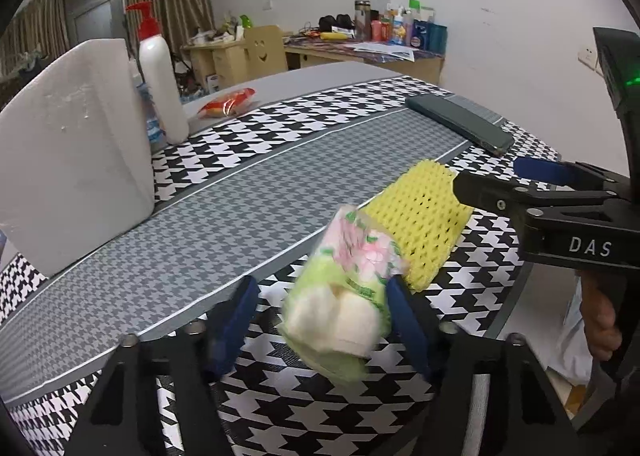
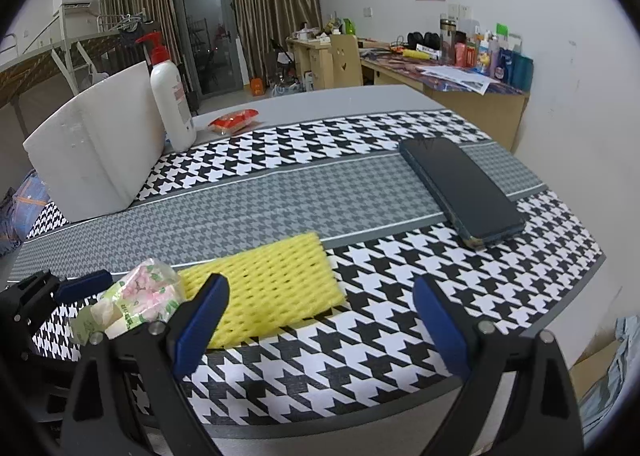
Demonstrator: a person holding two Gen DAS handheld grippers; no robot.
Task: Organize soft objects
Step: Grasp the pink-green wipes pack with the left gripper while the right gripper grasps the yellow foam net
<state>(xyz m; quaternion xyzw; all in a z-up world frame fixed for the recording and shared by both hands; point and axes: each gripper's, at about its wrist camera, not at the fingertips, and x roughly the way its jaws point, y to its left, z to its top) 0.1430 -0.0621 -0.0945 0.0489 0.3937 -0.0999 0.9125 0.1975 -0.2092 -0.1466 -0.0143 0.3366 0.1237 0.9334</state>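
The tissue pack (image 1: 348, 296), soft and crumpled in green floral wrap with white tissue showing at its near end, is sitting between the blue pads of the left claw (image 1: 320, 312); only the right pad is touching it, the other standing apart, so the claw is counting as open. The pack is blurred. A yellow foam net (image 2: 272, 292) is lying just beyond it on the houndstooth bench (image 2: 360, 344). The right claw (image 2: 320, 320) is hanging wide open and empty over the net's near edge. Farther back are lying a phone (image 2: 460, 187), a white box (image 1: 68, 151), a pump bottle (image 1: 160, 83) and a red packet (image 1: 228, 103).
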